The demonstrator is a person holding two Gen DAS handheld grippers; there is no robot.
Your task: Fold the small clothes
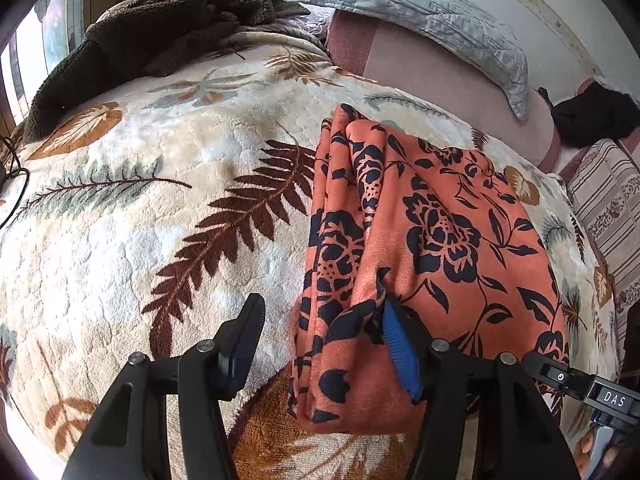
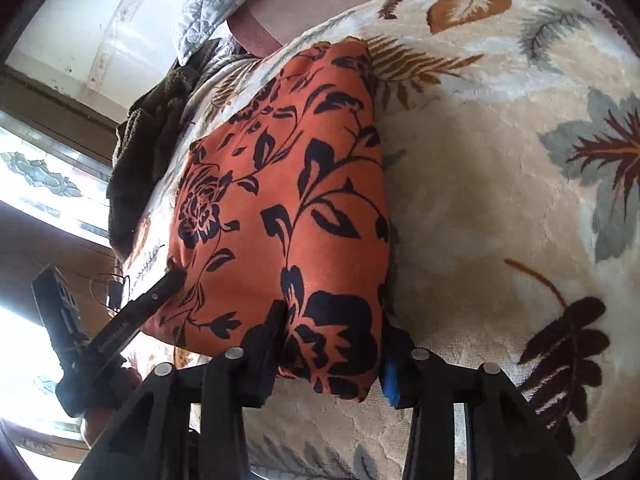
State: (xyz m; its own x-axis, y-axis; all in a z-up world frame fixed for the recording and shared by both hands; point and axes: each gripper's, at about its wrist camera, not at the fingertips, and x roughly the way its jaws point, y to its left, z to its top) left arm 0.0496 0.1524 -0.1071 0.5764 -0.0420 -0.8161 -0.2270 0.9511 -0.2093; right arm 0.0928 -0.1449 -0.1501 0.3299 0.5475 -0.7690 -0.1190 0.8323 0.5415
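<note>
An orange garment with a dark floral print (image 1: 432,240) lies folded in a thick stack on a leaf-patterned blanket (image 1: 140,208). My left gripper (image 1: 322,320) is open; its right finger presses into the garment's near left corner, and the folded edge sits between the fingers. In the right wrist view the same garment (image 2: 288,200) shows, and my right gripper (image 2: 332,344) is open around its near right corner, one finger on each side. The left gripper's finger (image 2: 156,296) touches the garment's left edge there.
A dark brown fleece (image 1: 160,28) lies at the blanket's far left. A grey quilted pillow (image 1: 420,12) and a pink sheet (image 1: 440,76) lie behind. A black cloth (image 1: 592,120) and a striped cushion (image 1: 608,208) are at the right. A window (image 2: 40,184) is beyond.
</note>
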